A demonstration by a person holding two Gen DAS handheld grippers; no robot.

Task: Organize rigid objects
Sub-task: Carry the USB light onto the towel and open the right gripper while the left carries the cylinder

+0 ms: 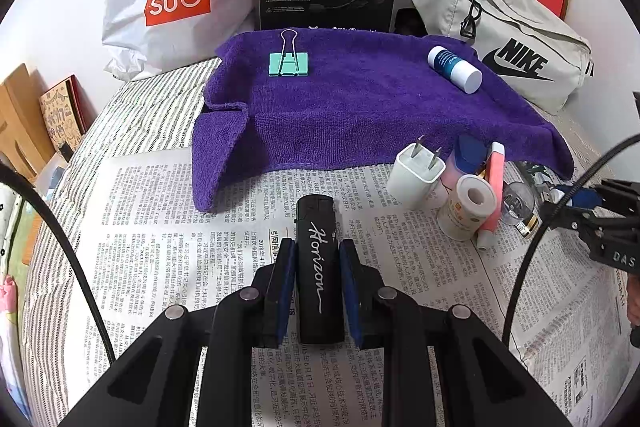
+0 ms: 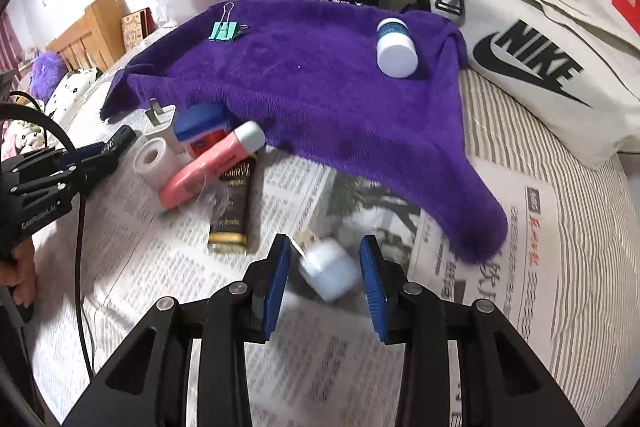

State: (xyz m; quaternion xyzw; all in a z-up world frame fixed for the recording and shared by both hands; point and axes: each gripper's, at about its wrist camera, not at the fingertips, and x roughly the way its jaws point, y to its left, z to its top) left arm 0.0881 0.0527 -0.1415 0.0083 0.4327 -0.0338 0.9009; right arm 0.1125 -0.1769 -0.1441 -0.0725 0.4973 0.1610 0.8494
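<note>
Left gripper (image 1: 318, 291) clamped on black Horizon lighter (image 1: 320, 267). Right gripper (image 2: 325, 281) jaws apart around white USB charger (image 2: 330, 273), not gripping; blurred, off-centre closure could knock it away.

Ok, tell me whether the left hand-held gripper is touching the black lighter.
Touching. The left wrist view shows the left hand-held gripper with both blue pads pressed against the sides of the black lighter, no gap either side.

Fluffy purple towel (image 1: 360, 107), glossy black plastic lighter (image 1: 320, 267).
</note>
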